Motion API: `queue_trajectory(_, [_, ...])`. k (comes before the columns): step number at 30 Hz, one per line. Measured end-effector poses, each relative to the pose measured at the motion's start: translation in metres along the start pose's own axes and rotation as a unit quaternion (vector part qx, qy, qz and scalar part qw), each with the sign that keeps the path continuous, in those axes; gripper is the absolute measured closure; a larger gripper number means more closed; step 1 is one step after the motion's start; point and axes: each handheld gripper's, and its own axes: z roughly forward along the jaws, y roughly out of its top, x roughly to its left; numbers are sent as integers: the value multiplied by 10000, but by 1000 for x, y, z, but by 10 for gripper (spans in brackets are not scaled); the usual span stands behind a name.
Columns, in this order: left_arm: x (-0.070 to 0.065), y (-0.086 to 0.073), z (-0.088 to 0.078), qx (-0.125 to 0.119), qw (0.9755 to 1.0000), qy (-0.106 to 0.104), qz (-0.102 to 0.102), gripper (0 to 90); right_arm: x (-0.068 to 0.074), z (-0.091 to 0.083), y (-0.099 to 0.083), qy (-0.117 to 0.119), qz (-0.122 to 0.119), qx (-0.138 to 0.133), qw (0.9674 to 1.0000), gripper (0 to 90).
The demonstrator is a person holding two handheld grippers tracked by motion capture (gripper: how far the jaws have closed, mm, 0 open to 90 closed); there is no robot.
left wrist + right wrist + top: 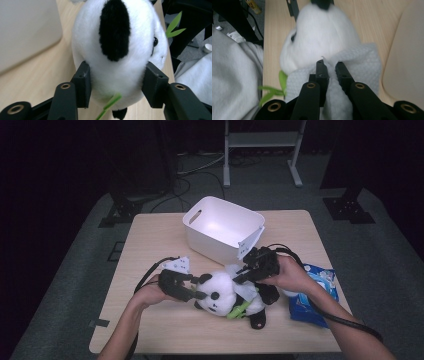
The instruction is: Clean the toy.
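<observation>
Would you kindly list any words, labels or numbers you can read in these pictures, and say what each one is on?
No text can be read.
Blue packet: white print on its face, too small and blurred to read.
Toy panda, white bin, white cloth: no lettering visible.

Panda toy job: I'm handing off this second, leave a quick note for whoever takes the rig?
Left claw: shut on the panda toy, clamping its head from both sides.
Right claw: shut on the white wipe, pressed on the panda's back.
Panda lies at the table's front, before the white bin; blue wipe pack beside the right hand.
Done: panda pinned, wipe on it.
Left: apparently finishing the wiping; how much is done can't be told.
</observation>
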Motion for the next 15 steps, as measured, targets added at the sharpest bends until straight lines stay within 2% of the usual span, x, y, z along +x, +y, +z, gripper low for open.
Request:
queue_trajectory(1, [-5, 12, -4, 149, 9997, 131, 127, 490, 2, -2, 4, -24, -53, -65, 10000, 827])
queue_trajectory(3, [-6, 18, -6, 201, 9995, 157, 174, 495, 3, -4, 8, -38, -88, -115, 9999, 827])
queue_trajectory(4, [-7, 24, -9, 271, 9991, 204, 269, 499, 4, -7, 11, -45, -117, -200, 9997, 827])
queue_trajectory(5, [-9, 32, -14, 314, 9986, 240, 340, 504, 5, -13, 17, -15, -145, -409, 9991, 827])
queue_trajectory(7, [-10, 36, -17, 290, 9985, 282, 358, 506, 6, -16, 20, -8, -171, -499, 9986, 827])
queue_trajectory(9, [-12, 44, -21, 354, 9979, 304, 449, 514, 9, -24, 29, -7, -225, -741, 9970, 827])
queue_trajectory(10, [-14, 52, -23, 411, 9970, 309, 574, 515, 10, -25, 32, -12, -257, -813, 9964, 827])
queue_trajectory(11, [-14, 52, -23, 411, 9970, 309, 574, 516, 12, -27, 35, -4, -278, -880, 9957, 827])
queue_trajectory(12, [-16, 59, -23, 479, 9959, 304, 698, 517, 13, -28, 37, -7, -303, -905, 9954, 827])
queue_trajectory(15, [-19, 65, -18, 495, 9955, 273, 755, 517, 15, -28, 40, -33, -361, -929, 9950, 827])
